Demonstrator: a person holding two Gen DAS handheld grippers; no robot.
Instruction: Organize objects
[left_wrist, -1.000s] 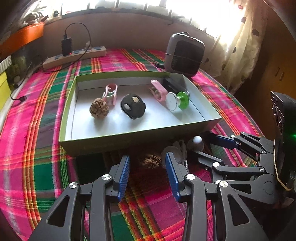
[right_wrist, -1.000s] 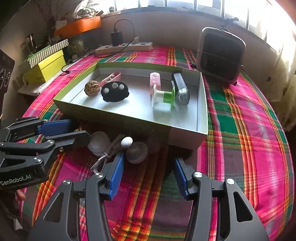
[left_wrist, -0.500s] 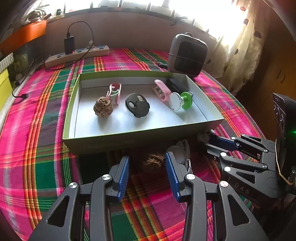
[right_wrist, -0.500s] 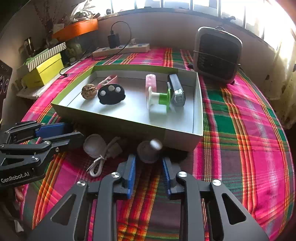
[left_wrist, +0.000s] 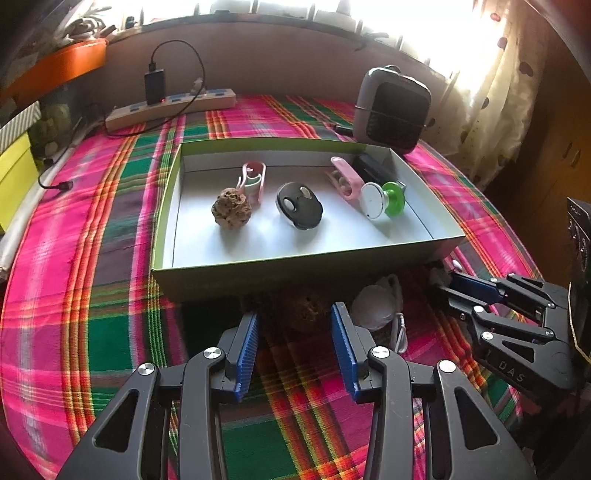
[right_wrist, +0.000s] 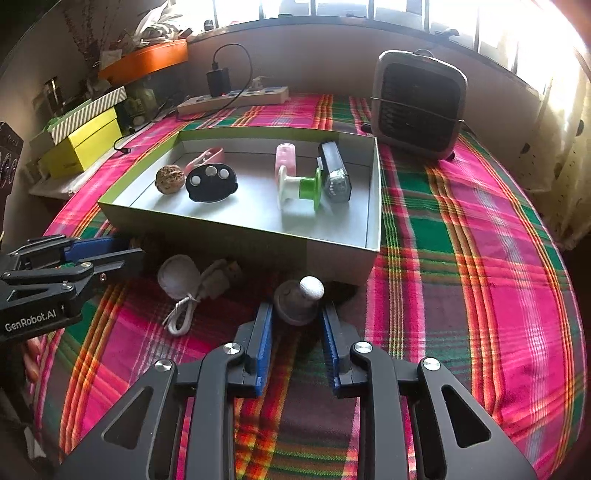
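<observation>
Plaid cloth (right_wrist: 461, 266) in pink, green and orange covers the desk, and a shallow green-rimmed box (right_wrist: 332, 254) with a pale floor sits in the middle of it. Inside the box lie a brown walnut (right_wrist: 170, 179), a black oval fob (right_wrist: 211, 182) with three pale buttons, two pink clips (left_wrist: 345, 179), a white-and-green spool (right_wrist: 299, 188) and a dark oblong case (right_wrist: 334, 173).

The right gripper (right_wrist: 297, 321) has its blue fingers (right_wrist: 264, 339) closed in on a small grey dome with a white knob (right_wrist: 297, 304), just in front of the box's near wall; the fingers have just been drawing together and now sit against the dome's sides. In the left wrist view this gripper comes in from the right, and white letters "DAS" are readable on its black body.

The left gripper (left_wrist: 293, 332) stands well open, its blue fingers (left_wrist: 247, 347) on either side of a second walnut (left_wrist: 308, 310) that lies on the cloth in the box's shadow, without touching it. Just beside that walnut rest a white round pad (right_wrist: 177, 275) and a white cable (right_wrist: 184, 314). In the right wrist view the left gripper's side carries the words "GenRobot.AI".

Behind the box stand a grey fan heater (right_wrist: 419, 105), a power strip (right_wrist: 232, 99) with a black charger (right_wrist: 218, 82) plugged in, and a yellow box (right_wrist: 83, 149) under a striped one.
</observation>
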